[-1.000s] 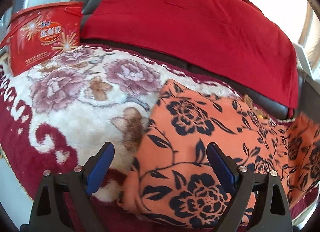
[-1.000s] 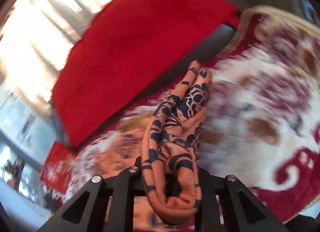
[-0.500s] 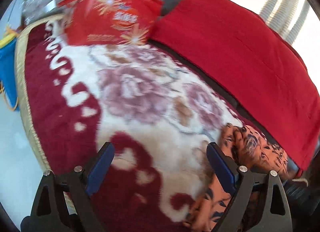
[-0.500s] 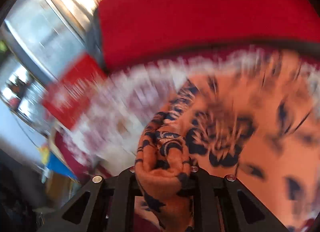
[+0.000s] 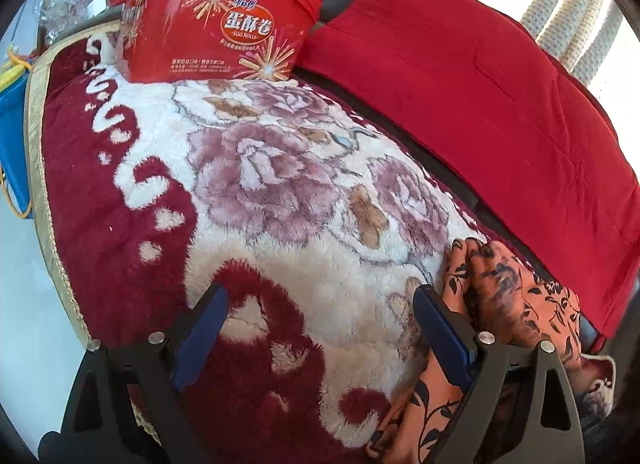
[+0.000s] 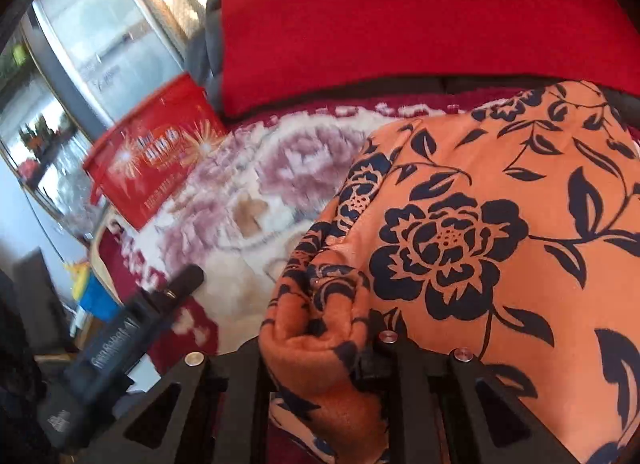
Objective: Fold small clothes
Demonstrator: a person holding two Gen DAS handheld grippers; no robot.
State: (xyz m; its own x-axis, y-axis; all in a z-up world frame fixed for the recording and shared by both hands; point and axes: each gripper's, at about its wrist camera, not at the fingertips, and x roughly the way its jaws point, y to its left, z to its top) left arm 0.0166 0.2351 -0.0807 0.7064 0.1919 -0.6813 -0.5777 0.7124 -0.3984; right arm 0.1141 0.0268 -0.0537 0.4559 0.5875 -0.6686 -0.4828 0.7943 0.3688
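An orange garment with dark blue flowers [image 6: 500,232] lies on the plush flowered blanket [image 5: 280,192]. My right gripper [image 6: 320,344] is shut on a bunched fold of that garment, and the cloth bulges out between its fingers. In the left wrist view a crumpled edge of the same garment [image 5: 504,304] shows at the lower right, just outside my right-hand finger. My left gripper [image 5: 320,328] stands open over bare blanket, with nothing between its blue pads [image 5: 438,334]. The left gripper's dark body [image 6: 124,336] shows at the lower left of the right wrist view.
A red egg-roll tub [image 5: 216,24] stands at the blanket's far left end. A red cover [image 5: 480,88] drapes the dark sofa back behind. A blue box [image 5: 10,132] sits off the blanket's left edge, over pale floor. Curtains [image 5: 560,12] hang behind.
My left gripper swung left off the garment and now hangs over bare blanket. My right gripper carried the held fold across, so the garment now lies spread to its right.
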